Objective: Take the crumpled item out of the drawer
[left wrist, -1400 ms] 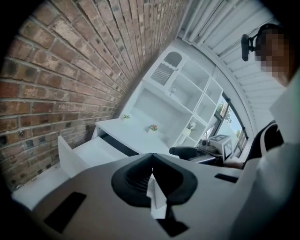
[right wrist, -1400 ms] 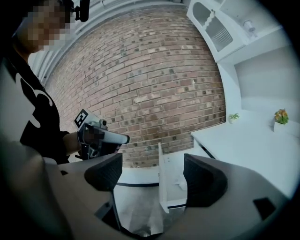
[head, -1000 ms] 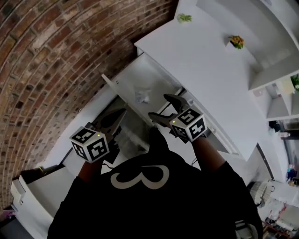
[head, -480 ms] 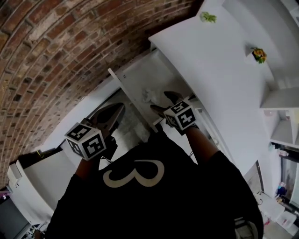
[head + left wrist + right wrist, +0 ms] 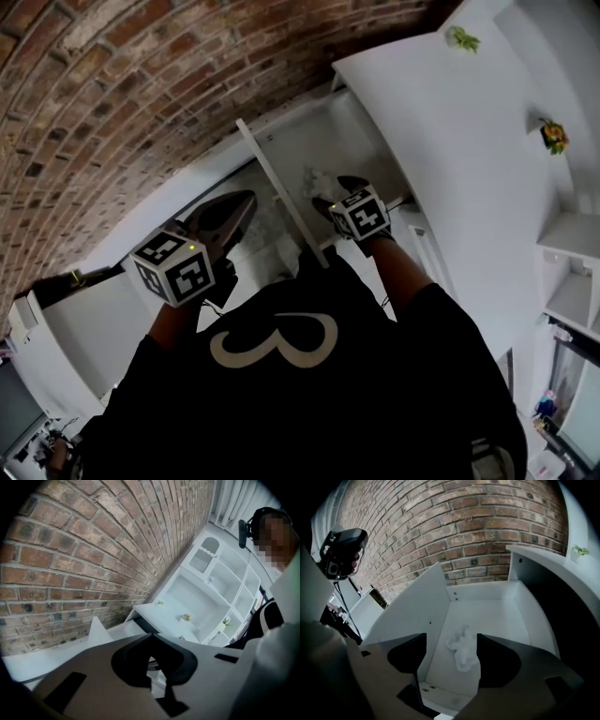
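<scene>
Right gripper (image 5: 451, 641) is down over the open white drawer (image 5: 492, 613), jaws wide and closing. The crumpled white tissue (image 5: 461, 649) lies on the drawer floor between the 2 jaws, close against 1 of them and not squeezed yet. It sits nearer the drawer's tall side panel than its far end. Left gripper (image 5: 150, 638) hangs outside the drawer, jaws together on nothing. A white worktop (image 5: 450, 122) runs above the drawer, with a red brick wall (image 5: 141, 94) alongside.

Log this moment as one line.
drawer open | crumpled item inside | right gripper closing around it, not gripped | left gripper shut, empty
</scene>
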### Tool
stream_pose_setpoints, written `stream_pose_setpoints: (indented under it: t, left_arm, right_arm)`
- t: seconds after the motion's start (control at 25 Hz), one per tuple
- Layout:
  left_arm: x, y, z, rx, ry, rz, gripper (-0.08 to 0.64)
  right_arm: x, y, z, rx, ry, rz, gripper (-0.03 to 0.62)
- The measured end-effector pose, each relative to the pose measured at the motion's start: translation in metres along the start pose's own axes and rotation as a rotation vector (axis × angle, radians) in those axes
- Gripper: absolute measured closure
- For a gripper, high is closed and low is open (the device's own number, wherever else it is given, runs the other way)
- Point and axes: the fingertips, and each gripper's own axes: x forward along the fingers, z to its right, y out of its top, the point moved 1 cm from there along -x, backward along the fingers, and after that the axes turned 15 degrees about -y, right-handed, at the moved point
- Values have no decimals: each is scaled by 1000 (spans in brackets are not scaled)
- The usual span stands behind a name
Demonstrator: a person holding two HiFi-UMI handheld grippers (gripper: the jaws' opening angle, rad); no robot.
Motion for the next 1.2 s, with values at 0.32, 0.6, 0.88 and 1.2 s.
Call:
stream_pose_setpoints:
  t: [0.32, 0.6, 0.88, 1.2]
  left_arm:
    - [-5, -2, -19, -31, 72, 8, 557]
    - [-6, 2, -30, -50, 105, 20, 557]
    - [-6, -2, -39, -72, 133, 24, 557]
    - [-14, -4, -43, -86, 159, 36, 557]
  right_arm:
    - [45, -7, 10, -50, 8, -69, 281]
    - [77, -24, 13, -48, 31, -142, 285]
    - [92, -39, 8, -61, 31, -220, 313]
    - [92, -51, 8, -155, 23, -304, 368]
